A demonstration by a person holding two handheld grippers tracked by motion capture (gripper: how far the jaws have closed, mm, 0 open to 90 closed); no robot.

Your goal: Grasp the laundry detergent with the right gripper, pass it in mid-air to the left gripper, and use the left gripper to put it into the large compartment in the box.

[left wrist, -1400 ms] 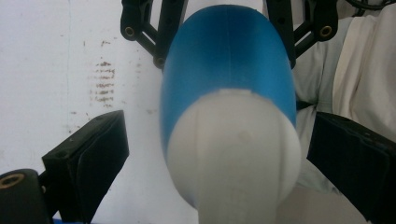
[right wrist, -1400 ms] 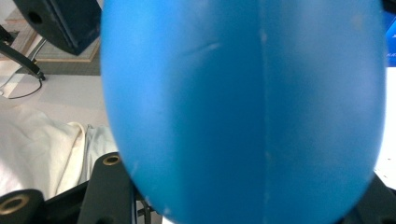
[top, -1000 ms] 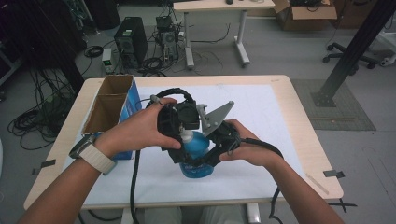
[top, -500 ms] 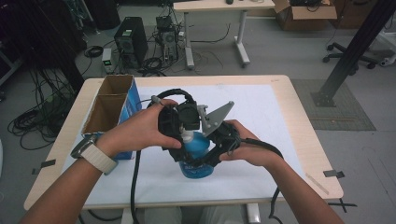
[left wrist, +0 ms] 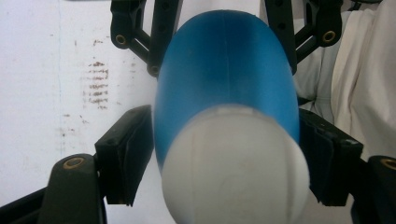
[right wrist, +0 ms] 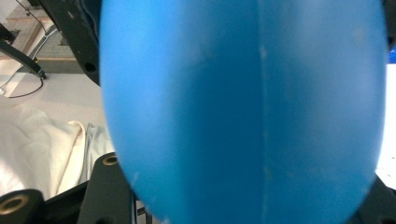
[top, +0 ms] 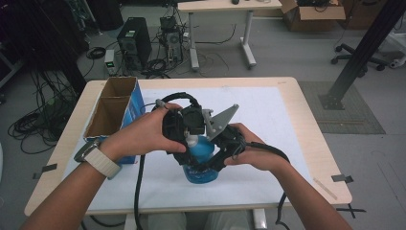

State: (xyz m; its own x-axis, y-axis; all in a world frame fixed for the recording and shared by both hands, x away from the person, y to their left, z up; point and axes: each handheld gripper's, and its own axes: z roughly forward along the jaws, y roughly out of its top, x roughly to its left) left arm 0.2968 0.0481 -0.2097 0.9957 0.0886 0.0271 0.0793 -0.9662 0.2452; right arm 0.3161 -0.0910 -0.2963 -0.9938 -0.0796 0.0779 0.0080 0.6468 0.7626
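Note:
A blue bottle with a white cap stands upright on the white sheet near the table's front. My right gripper is shut on its body from the right, and the blue body sits close between its jaws. My left gripper points down over the top. Its jaws have just been closing, and its pads now meet the sides of the cap. Below the cap the blue body runs down to the right gripper's jaws.
An open cardboard box with a blue side stands at the table's left. The white sheet covers most of the wooden table. Cables trail from both grippers toward the front edge. Computers and cables lie on the floor beyond.
The left gripper's jaws have drawn in around the white cap. Both hands and the bottle have stayed where they were.

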